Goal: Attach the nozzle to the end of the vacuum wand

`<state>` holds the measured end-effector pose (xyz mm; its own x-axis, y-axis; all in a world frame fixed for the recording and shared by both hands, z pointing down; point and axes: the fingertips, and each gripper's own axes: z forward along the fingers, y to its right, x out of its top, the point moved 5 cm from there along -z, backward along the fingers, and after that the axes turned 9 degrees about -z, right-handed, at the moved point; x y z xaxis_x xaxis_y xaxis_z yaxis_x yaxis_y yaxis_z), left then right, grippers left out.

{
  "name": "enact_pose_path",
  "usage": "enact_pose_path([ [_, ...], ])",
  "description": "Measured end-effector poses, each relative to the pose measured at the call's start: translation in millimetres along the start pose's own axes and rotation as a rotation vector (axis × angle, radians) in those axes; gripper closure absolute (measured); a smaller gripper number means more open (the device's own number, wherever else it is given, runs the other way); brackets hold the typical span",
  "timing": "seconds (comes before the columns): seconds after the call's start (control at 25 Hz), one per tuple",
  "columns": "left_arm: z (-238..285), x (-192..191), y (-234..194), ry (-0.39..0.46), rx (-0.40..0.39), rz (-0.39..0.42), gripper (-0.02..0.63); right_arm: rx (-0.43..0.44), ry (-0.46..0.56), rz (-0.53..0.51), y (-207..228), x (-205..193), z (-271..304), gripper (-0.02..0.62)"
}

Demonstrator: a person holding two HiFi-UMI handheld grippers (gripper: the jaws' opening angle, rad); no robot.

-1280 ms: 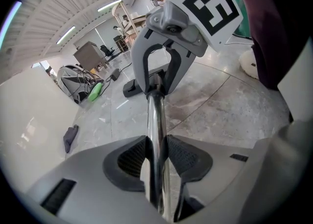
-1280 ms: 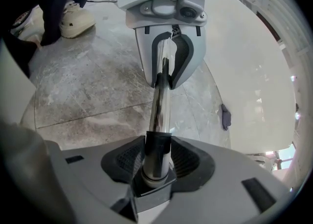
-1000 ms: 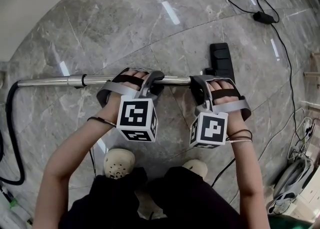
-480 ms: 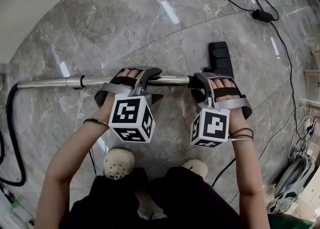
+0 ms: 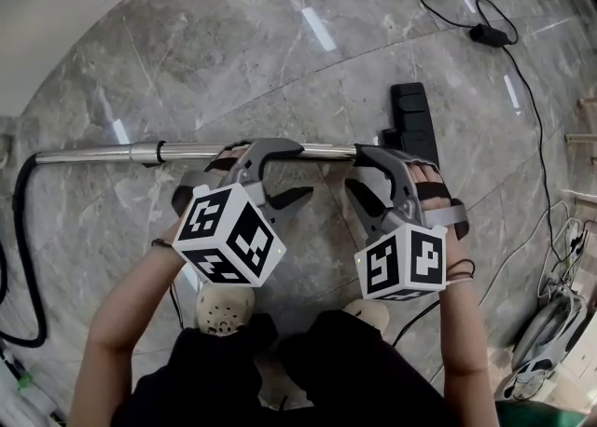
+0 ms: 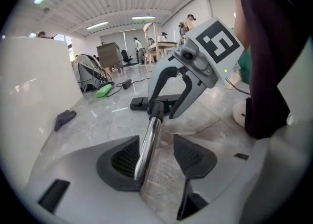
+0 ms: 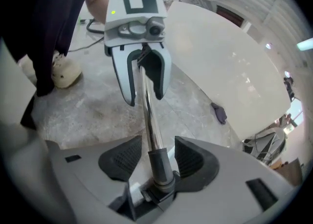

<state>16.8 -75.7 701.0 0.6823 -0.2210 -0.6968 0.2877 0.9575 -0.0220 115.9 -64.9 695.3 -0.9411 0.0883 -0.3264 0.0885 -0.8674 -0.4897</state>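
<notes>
The chrome wand point(image 5: 201, 149) lay flat on the grey marble floor point(image 5: 280, 43), running left to right across the scene just beyond the person's hands. A black hose point(image 5: 20, 257) curled off its left end towards the near side. The black nozzle point(image 5: 413, 116) sat at the wand's right end, its flat body reaching away to the far side. In the right gripper view the tube ended in a dark collar point(image 7: 159, 162) that ran into the nozzle's black neck with no gap showing, so the joint looked made.

The left gripper point(image 6: 159, 154) hung over the middle stretch of the wand. Its jaws had just been opening wide and had then drawn in a little. They stood apart, with the tube running between them, nearer one pad than the other and not clamped. The right gripper point(image 7: 157, 155) hung over the collar at the right end. Its jaws had just been opening too, and both pads stood off the collar with a gap on either side. Neither gripper held anything.

By my reading the main step was done: the nozzle was on the wand and both grippers were free of it. What was left was small: to draw the hands clear, and perhaps to check the fit, since no view showed whether a catch had locked
</notes>
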Motion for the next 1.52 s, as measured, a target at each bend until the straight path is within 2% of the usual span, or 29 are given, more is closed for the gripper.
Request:
enact_pose_path([
  [0.04, -2.2, 1.2, 1.5, 0.024, -0.002, -0.025, 0.405, -0.013, 0.033, 0.059, 1.1, 3.1, -3.1, 0.379],
  [0.08, -3.9, 2.0, 2.3, 0.045, 0.005, -0.042, 0.445, -0.040, 0.065, 0.117, 2.9, 5.1, -5.9, 0.407],
  [0.12, -4.9, 2.2, 2.4, 0.060, 0.017, -0.051, 0.480, -0.076, 0.093, 0.170, 5.1, 5.8, -8.4, 0.504],
  [0.16, -5.4, 2.1, 1.9, 0.070, 0.031, -0.055, 0.530, -0.107, 0.117, 0.218, 6.5, 5.6, -10.0, 0.560],
  [0.24, -4.2, 1.9, 1.1, 0.081, 0.048, -0.061, 0.595, -0.123, 0.163, 0.312, 4.9, 4.7, -11.2, 0.580],
  [0.32, -0.8, 2.5, 0.5, 0.088, 0.047, -0.075, 0.595, -0.105, 0.230, 0.433, 1.5, 4.0, -10.4, 0.581],
  [0.4, 2.4, 3.3, -0.7, 0.109, 0.046, -0.107, 0.597, -0.092, 0.313, 0.598, -0.4, 1.4, -9.2, 0.581],
  [0.56, 2.0, 0.6, -5.9, 0.189, 0.042, -0.224, 0.597, -0.099, 0.403, 0.927, -2.7, -23.7, -12.2, 0.581],
  [0.72, -12.8, -4.2, -24.3, 0.321, 0.087, -0.380, 0.597, -0.182, 0.426, 1.114, -0.5, -63.2, -26.0, 0.581],
  [0.84, -44.7, 4.9, -38.1, 0.331, 0.151, -0.499, 0.597, -0.289, 0.361, 1.179, 18.7, -79.5, -56.2, 0.581],
  [0.96, -97.3, 37.1, -41.4, 0.310, 0.165, -0.541, 0.597, -0.337, 0.328, 1.179, 51.3, -62.9, -111.8, 0.581],
  [1.08, -153.7, 80.4, -46.4, 0.286, 0.145, -0.550, 0.597, -0.353, 0.346, 1.160, 89.3, -30.7, -172.5, 0.581],
  [1.16, -191.2, 115.4, -47.4, 0.293, 0.133, -0.549, 0.597, -0.365, 0.374, 1.183, 114.3, -9.8, -211.0, 0.581],
  [1.32, -271.6, 193.0, -43.5, 0.348, 0.155, -0.540, 0.597, -0.407, 0.408, 1.218, 169.3, 36.2, -287.5, 0.581],
  [1.52, -379.2, 293.3, -35.2, 0.433, 0.209, -0.497, 0.597, -0.441, 0.444, 1.205, 238.1, 93.7, -393.5, 0.581],
])
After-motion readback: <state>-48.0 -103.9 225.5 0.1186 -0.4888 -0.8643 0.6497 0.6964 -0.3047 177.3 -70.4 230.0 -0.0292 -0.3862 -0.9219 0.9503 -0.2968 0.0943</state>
